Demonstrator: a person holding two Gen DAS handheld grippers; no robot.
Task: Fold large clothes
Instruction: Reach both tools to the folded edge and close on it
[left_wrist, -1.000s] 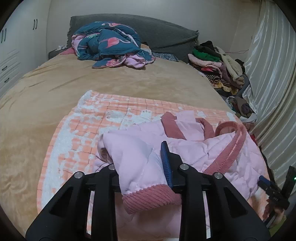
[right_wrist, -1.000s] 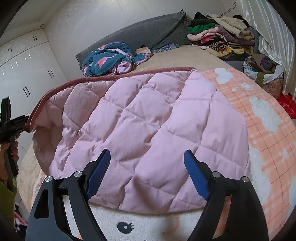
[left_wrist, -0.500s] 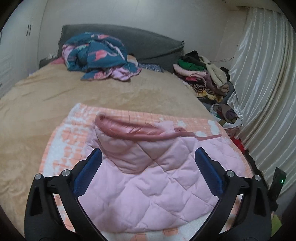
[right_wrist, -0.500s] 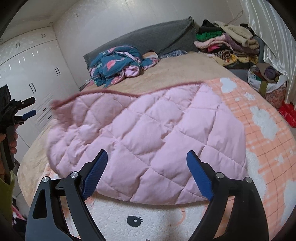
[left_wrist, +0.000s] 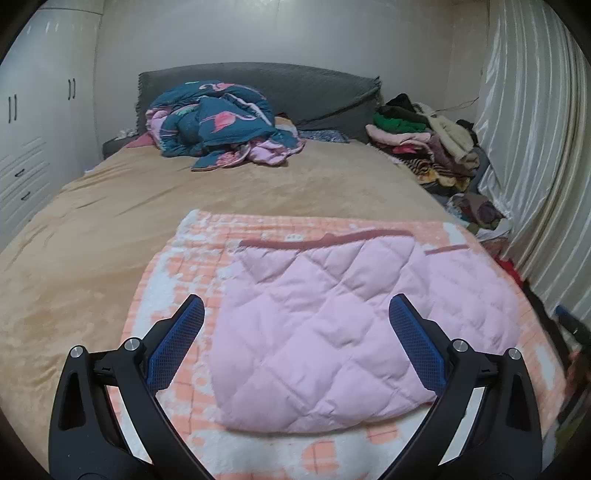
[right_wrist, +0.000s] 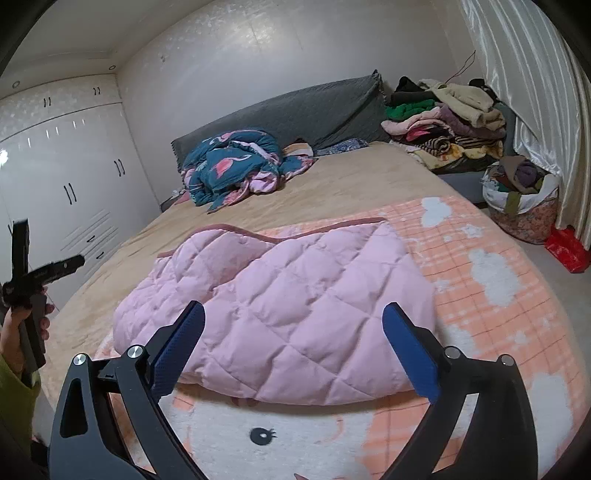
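Note:
A pink quilted jacket (left_wrist: 332, 332) (right_wrist: 295, 302) with dusty-rose trim lies folded flat on an orange-and-white checked blanket (left_wrist: 177, 266) (right_wrist: 498, 295) on the bed. My left gripper (left_wrist: 297, 302) hangs above the jacket's near edge, open, and its blue pads touch nothing. My right gripper (right_wrist: 293, 308) hovers over the jacket's other near edge. Its jaws are opening and the cloth lies below them, not between the pads. At the far left of the right wrist view, a hand (right_wrist: 14, 332) holds the left gripper.
A teal flamingo quilt (left_wrist: 221, 125) (right_wrist: 236, 166) is bunched by the grey headboard. Clothes (left_wrist: 424, 144) (right_wrist: 443, 122) are piled at the bed's far right, with a full basket (right_wrist: 521, 199) and a red bag (right_wrist: 567, 247) on the floor. White wardrobes (right_wrist: 66, 166) stand to the left and a curtain (left_wrist: 535, 147) hangs to the right.
The left gripper let go of the pink cuff and opened wide. The jacket settled flat on the blanket. Both grippers drew back and rose, and the right jaws spread a little wider.

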